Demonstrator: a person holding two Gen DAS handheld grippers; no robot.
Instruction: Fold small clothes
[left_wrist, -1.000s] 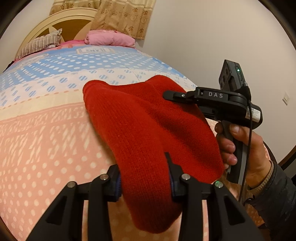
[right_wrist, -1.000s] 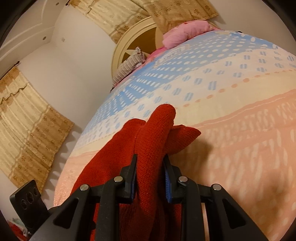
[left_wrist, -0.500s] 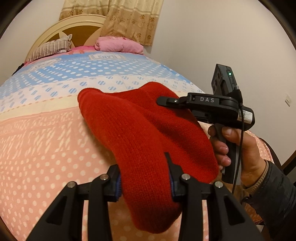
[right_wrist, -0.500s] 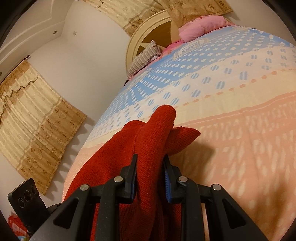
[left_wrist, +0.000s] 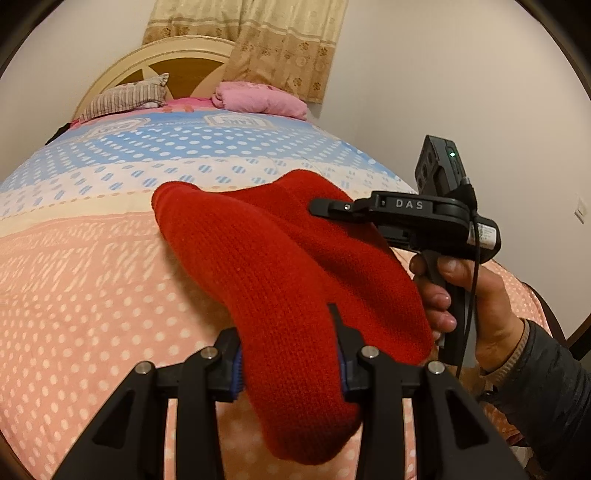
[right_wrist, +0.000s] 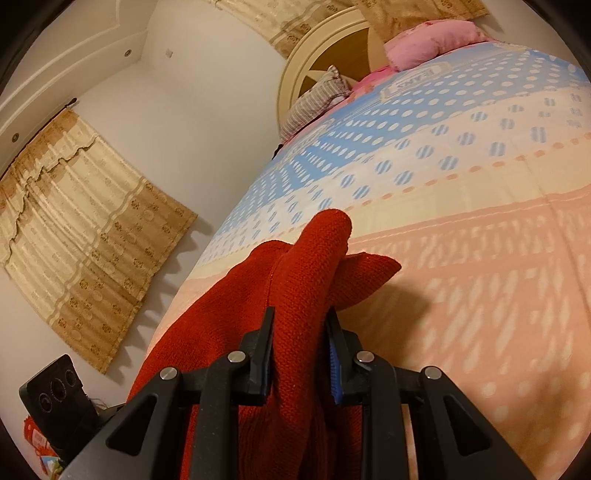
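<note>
A red knitted garment (left_wrist: 258, 258) hangs between both grippers above the bed. My left gripper (left_wrist: 288, 354) is shut on one bunched edge of it, and a fold droops below the jaws. My right gripper (right_wrist: 300, 332) is shut on another bunched edge of the red garment (right_wrist: 306, 266); a tip sticks out past the jaws. In the left wrist view the right gripper (left_wrist: 332, 208) comes in from the right, held by a hand, with its fingers against the garment's far side.
The bed (left_wrist: 74, 280) has a cover with pink, cream and blue dotted bands. A striped pillow (left_wrist: 125, 98) and a pink pillow (left_wrist: 258, 99) lie by the headboard. Curtains (right_wrist: 74, 206) hang on the left wall. The left gripper's camera unit (right_wrist: 55, 395) shows at lower left.
Both grippers keep their hold on the red garment. The views have tilted so more of the headboard, pillows and wall shows; the garment sits lower in view.
</note>
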